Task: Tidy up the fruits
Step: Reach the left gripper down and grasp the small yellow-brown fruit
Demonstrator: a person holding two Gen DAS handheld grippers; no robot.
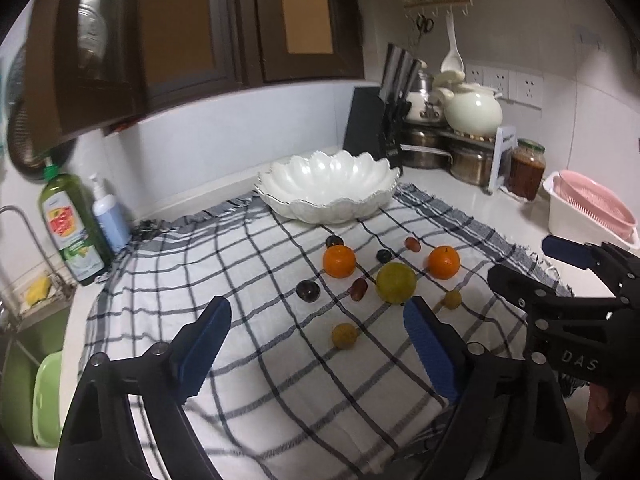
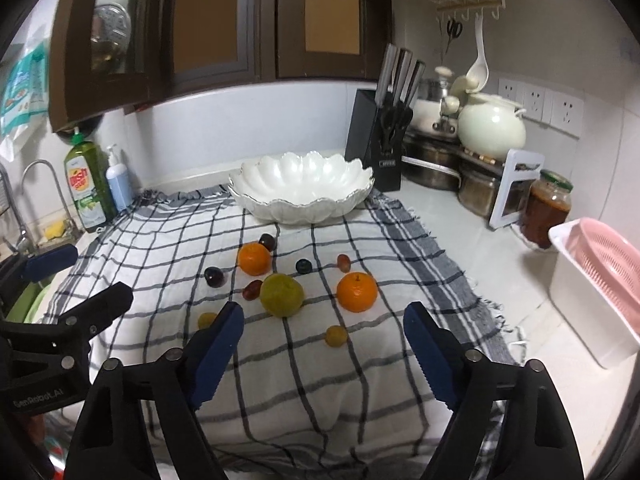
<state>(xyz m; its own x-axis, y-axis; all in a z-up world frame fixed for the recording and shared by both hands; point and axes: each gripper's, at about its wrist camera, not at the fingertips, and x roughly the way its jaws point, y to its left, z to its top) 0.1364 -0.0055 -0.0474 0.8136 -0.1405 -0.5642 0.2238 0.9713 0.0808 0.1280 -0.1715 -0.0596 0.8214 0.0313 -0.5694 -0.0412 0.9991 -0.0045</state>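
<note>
A white scalloped bowl (image 1: pixel 288 210) (image 2: pixel 264 208) stands at the back of a checked cloth (image 1: pixel 260 360). In front of it lie two oranges (image 1: pixel 339 261) (image 1: pixel 443 262), a yellow-green fruit (image 1: pixel 396 282) (image 2: pixel 281 294), several dark and red grapes (image 1: pixel 308 291) (image 2: pixel 252 289) and two small yellow fruits (image 1: pixel 344 335) (image 2: pixel 335 336). My left gripper (image 1: pixel 318 312) (image 2: pixel 86 276) hovers open over the cloth, short of the fruit. My right gripper (image 2: pixel 324 314) (image 1: pixel 532 262) is open beside it, with nothing between its fingers.
A knife block (image 2: pixel 374 148), pots and a jar (image 2: pixel 546 208) fill the back right corner. A pink colander in a white tub (image 2: pixel 600 280) sits at the right. Dish soap (image 1: pixel 74 228), a pump bottle (image 1: pixel 110 216) and a sink lie left. Cabinets hang overhead.
</note>
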